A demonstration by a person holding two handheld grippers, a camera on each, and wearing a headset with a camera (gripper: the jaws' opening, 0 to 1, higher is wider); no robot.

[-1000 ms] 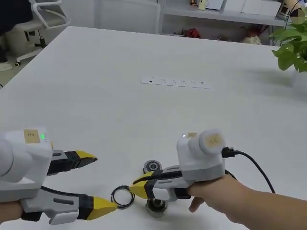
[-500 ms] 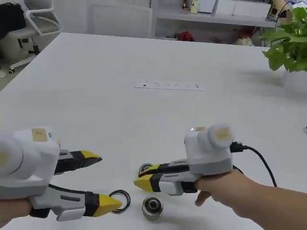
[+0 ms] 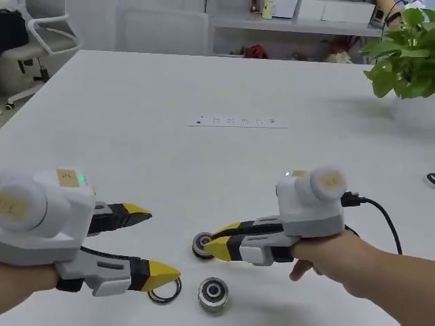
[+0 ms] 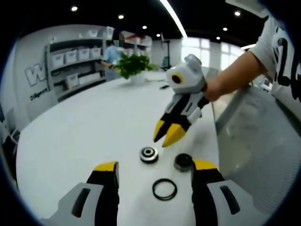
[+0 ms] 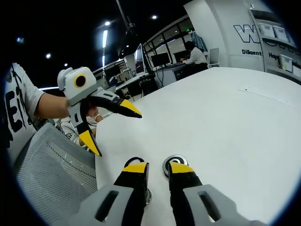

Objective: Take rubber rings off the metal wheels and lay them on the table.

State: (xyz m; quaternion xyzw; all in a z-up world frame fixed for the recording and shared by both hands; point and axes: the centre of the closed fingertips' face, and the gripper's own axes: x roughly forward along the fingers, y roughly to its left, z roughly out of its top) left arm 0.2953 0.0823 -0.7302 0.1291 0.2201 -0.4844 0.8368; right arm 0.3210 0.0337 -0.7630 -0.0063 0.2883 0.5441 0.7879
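Left gripper (image 3: 153, 246), lower left of the head view: jaws wide apart, empty. Right gripper (image 3: 219, 248), lower centre: jaws nearly together with a slim gap, gripping nothing. One rubber ring (image 3: 164, 291) lies flat on the table (image 3: 204, 156) at the bottom edge, just beside the left gripper's lower jaw. One metal wheel (image 3: 213, 294) stands right of the ring, a second wheel (image 3: 202, 244) at the right gripper's tips.

Power strip (image 3: 238, 121) white, lying flat, mid-way across. Plant (image 3: 401, 51) at far right, green leaves. White office chair (image 3: 41, 30) off far left corner. Low shelf (image 3: 306, 24) behind, red item (image 3: 257, 51) under it. Left gripper view: shelving (image 4: 70, 66) with bins along wall, light strip (image 4: 171, 16) overhead. Right gripper view: person (image 5: 193, 54) seated at far desk, monitors (image 5: 160, 59) alongside, grey mesh chair back (image 5: 51, 174) close by.
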